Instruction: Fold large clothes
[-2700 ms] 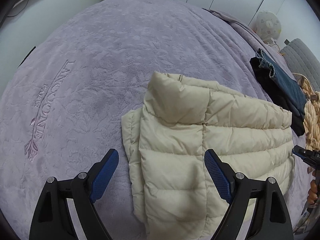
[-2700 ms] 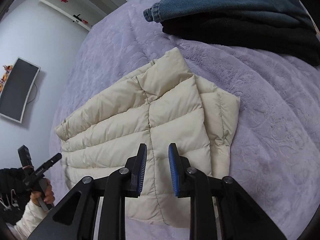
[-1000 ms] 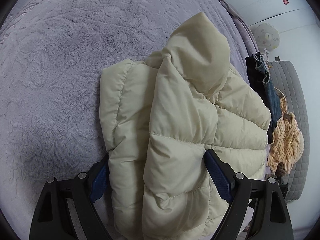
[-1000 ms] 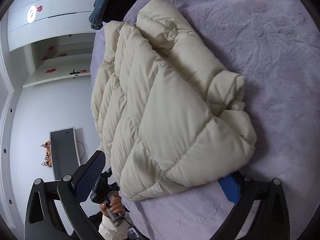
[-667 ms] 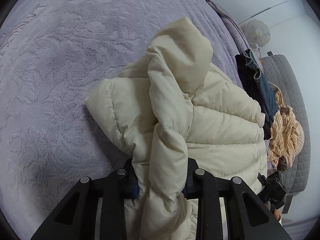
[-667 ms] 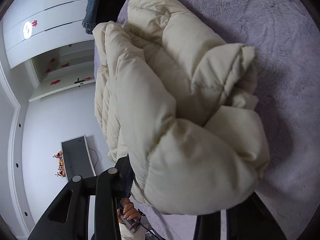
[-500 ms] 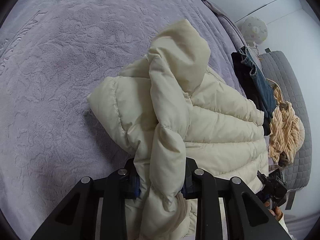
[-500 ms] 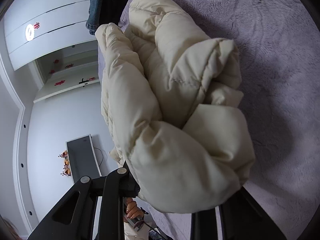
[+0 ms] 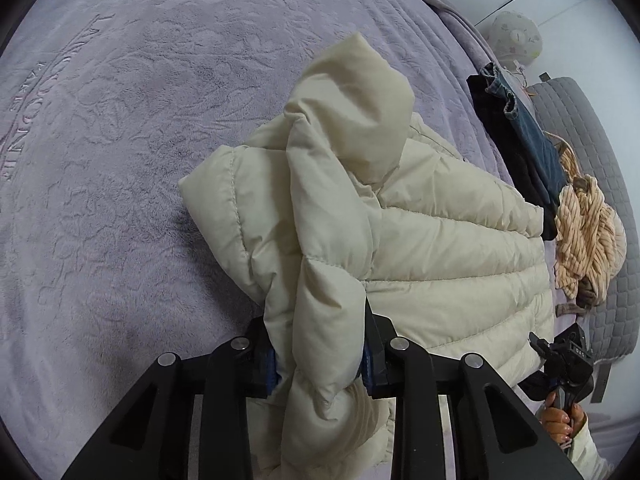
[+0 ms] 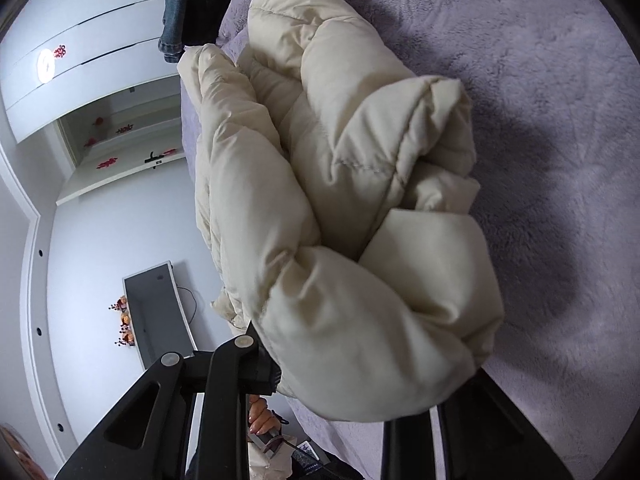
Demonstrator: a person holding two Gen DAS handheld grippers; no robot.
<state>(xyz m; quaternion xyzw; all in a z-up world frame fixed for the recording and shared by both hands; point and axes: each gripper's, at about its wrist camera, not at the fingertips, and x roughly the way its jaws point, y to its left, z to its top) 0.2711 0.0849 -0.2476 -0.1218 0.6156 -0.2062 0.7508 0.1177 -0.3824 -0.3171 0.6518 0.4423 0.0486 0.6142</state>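
A cream puffer jacket (image 9: pixel 420 240), folded, is lifted off the lilac bedspread (image 9: pixel 120 120). My left gripper (image 9: pixel 320 364) is shut on the jacket's collar-side edge, with blue pads pressed into the padding. My right gripper (image 10: pixel 344 384) is shut on the opposite end of the jacket (image 10: pixel 340 220), which bulges over the fingers and hides the pads. The jacket hangs bunched between both grippers, and its shadow falls on the bedspread (image 10: pixel 560 160) below.
Folded jeans (image 9: pixel 532 132) and a dark garment (image 9: pixel 500 120) lie at the bed's far right, beside a tan knit (image 9: pixel 588 232) on a grey sofa (image 9: pixel 592 128). A TV (image 10: pixel 156 312) and white wardrobes (image 10: pixel 80 60) line the walls.
Both grippers went from open around the jacket to shut on its ends, then lifted it; over the last half second it has risen a little and bunched more.
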